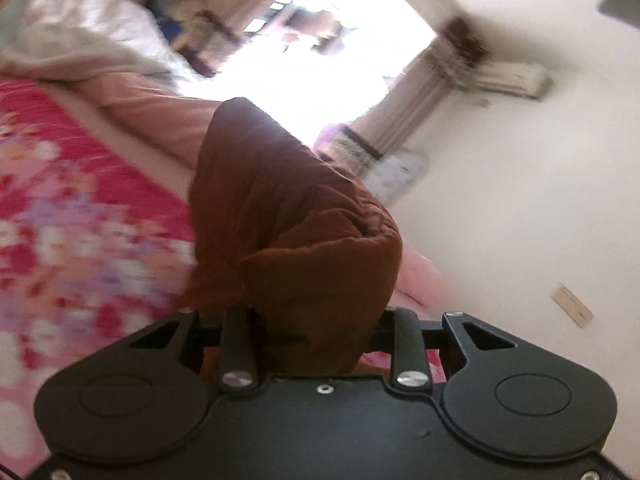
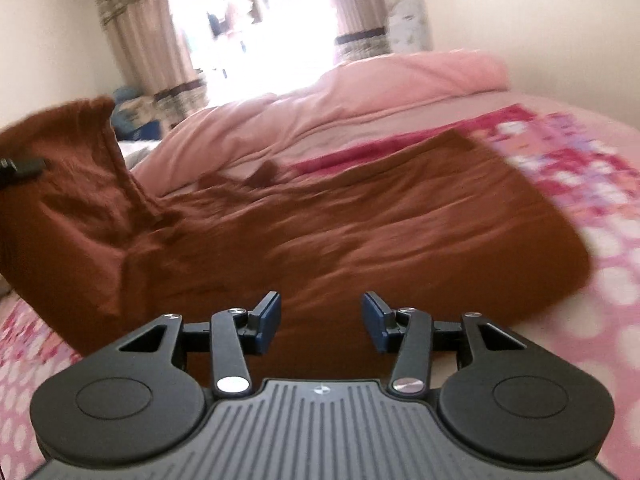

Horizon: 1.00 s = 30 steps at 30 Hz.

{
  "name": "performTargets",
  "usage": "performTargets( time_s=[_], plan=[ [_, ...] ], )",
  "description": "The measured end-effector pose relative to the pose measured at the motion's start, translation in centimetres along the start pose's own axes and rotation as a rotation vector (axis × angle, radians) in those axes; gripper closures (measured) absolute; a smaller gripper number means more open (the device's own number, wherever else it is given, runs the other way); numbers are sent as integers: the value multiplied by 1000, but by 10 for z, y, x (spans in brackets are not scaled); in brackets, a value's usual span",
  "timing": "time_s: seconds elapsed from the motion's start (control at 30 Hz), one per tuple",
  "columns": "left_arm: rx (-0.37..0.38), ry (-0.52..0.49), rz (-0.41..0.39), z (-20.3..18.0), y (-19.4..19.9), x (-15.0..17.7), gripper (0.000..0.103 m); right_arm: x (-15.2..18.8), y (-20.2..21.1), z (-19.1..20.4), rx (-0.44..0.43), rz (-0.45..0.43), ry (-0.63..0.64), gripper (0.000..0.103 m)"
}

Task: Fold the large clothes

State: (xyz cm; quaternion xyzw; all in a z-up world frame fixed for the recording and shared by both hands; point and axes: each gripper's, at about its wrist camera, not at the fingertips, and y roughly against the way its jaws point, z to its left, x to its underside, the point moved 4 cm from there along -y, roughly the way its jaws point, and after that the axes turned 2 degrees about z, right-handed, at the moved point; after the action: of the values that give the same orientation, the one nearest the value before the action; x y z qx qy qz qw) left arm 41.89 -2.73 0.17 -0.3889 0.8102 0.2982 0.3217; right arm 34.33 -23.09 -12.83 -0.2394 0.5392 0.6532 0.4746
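Note:
A large brown garment (image 2: 340,224) lies spread across the bed. Its left end (image 2: 68,160) is lifted up, held by my left gripper (image 2: 24,168), whose black tip shows at the left edge of the right wrist view. In the left wrist view the brown cloth (image 1: 288,232) bunches up over my left gripper (image 1: 316,344) and hides the fingertips; the gripper is shut on the cloth. My right gripper (image 2: 320,320) is open and empty, its blue pads (image 2: 268,316) just above the garment's near edge.
The bed has a pink floral sheet (image 2: 592,184) and a pink quilt (image 2: 360,96) heaped at the far side. A bright window with curtains (image 2: 248,20) is behind. A white wall (image 1: 520,200) is to the right in the left wrist view.

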Motion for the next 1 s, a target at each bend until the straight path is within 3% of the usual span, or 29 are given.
performTargets(
  time_s=[0.17, 0.3, 0.33, 0.4, 0.47, 0.5, 0.57, 0.67, 0.73, 0.8, 0.87, 0.93, 1.0],
  plan=[
    [103, -72, 68, -77, -50, 34, 75, -12, 25, -61, 86, -42, -73, 47],
    [171, -88, 182, -115, -107, 81, 72, -13, 47, -106, 175, -67, -116, 47],
    [168, -112, 231, -123, -128, 100, 69, -11, 50, -115, 192, -68, -126, 47],
    [128, -166, 329, -129, -164, 137, 46, -8, 55, -133, 228, -61, -148, 47],
    [62, -233, 487, -130, -196, 174, 43, -4, 57, -145, 251, -48, -164, 47],
    [55, -282, 524, -132, -204, 185, 42, -2, 58, -151, 259, -38, -175, 47],
    [87, -356, 505, -140, -200, 185, 40, -1, 61, -159, 253, -35, -190, 47],
    [162, -287, 493, -147, -179, 155, 40, -2, 66, -163, 207, -47, -225, 47],
    [222, -243, 448, -149, -157, 125, 39, -4, 69, -164, 83, -62, -297, 47],
    [253, -268, 372, -153, -127, 105, 37, -9, 68, -161, -104, -64, -388, 46],
    [271, -261, 302, -149, -107, 91, 32, -13, 64, -153, -223, -56, -423, 43],
    [321, -228, 256, -141, -100, 83, 29, -17, 60, -142, -289, -56, -418, 42],
    [377, -179, 292, -136, -112, 86, 29, -17, 55, -131, -276, -50, -401, 42]
  ],
)
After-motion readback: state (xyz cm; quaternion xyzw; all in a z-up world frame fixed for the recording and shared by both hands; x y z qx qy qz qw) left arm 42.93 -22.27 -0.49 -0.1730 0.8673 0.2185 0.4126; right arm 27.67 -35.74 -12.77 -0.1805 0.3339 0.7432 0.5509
